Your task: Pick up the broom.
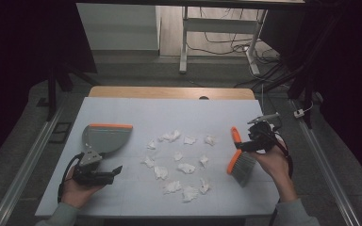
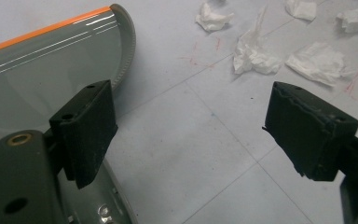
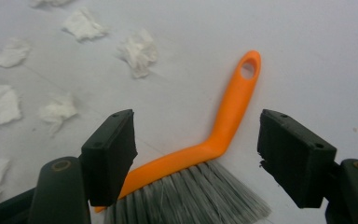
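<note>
A grey dustpan [image 1: 107, 137] with an orange lip lies at the table's left; in the left gripper view the dustpan [image 2: 46, 79] sits just beside the left jaw. My left gripper [image 1: 111, 170] [image 2: 191, 126] hovers low near the pan's handle, open, with bare table between its jaws. A brush [image 1: 240, 165] with an orange handle and grey bristles lies at the right. My right gripper [image 1: 249, 143] [image 3: 198, 135] hangs over the brush [image 3: 223, 126], open, one jaw on each side of the handle's bend and neither pad touching it. Several crumpled paper scraps [image 1: 179, 155] [image 2: 254, 56] [image 3: 137, 51] lie scattered mid-table.
The white tabletop [image 1: 136, 110] has a wooden strip along its far edge. Metal rails run along the floor on both sides. A desk frame [image 1: 184, 42] and cables stand beyond the table.
</note>
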Demonstrator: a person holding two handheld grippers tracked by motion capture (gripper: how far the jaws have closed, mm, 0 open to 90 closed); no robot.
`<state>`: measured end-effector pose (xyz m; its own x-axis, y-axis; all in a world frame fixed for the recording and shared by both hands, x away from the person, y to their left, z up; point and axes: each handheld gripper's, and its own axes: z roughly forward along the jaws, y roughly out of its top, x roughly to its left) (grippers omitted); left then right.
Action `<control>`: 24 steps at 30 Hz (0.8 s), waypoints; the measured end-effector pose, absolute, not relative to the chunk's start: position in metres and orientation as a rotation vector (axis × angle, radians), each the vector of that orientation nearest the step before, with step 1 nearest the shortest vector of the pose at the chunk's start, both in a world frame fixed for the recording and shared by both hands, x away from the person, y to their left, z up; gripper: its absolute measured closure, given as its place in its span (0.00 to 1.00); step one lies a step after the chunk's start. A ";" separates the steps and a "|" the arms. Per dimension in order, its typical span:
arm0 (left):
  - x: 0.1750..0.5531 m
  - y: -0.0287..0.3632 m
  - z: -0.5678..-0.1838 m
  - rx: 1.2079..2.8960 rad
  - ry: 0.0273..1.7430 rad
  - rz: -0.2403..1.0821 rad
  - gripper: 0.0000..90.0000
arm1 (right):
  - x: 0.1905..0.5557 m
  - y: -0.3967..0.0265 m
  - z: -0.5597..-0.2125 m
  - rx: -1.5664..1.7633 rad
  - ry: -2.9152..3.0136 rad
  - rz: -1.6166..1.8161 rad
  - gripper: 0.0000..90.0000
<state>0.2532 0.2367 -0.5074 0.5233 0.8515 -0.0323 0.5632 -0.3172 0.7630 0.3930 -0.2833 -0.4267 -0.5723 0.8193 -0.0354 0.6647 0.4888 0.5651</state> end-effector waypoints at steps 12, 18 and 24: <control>0.254 0.233 -0.508 2.034 1.140 0.494 0.19 | 0.431 -0.281 -0.460 1.445 2.471 0.513 0.32; 0.254 0.231 -0.509 2.046 1.131 0.497 0.19 | 0.439 -0.278 -0.472 1.485 2.466 0.438 0.35; 0.255 0.232 -0.509 2.047 1.132 0.497 0.19 | 0.445 -0.278 -0.484 1.545 2.472 0.393 0.44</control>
<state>0.2546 0.2321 -0.5092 0.5369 0.8435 -0.0146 0.5599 -0.3433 0.7541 0.4451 -0.2783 -0.4837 -0.4336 0.9007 -0.0279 0.8476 0.4181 0.3267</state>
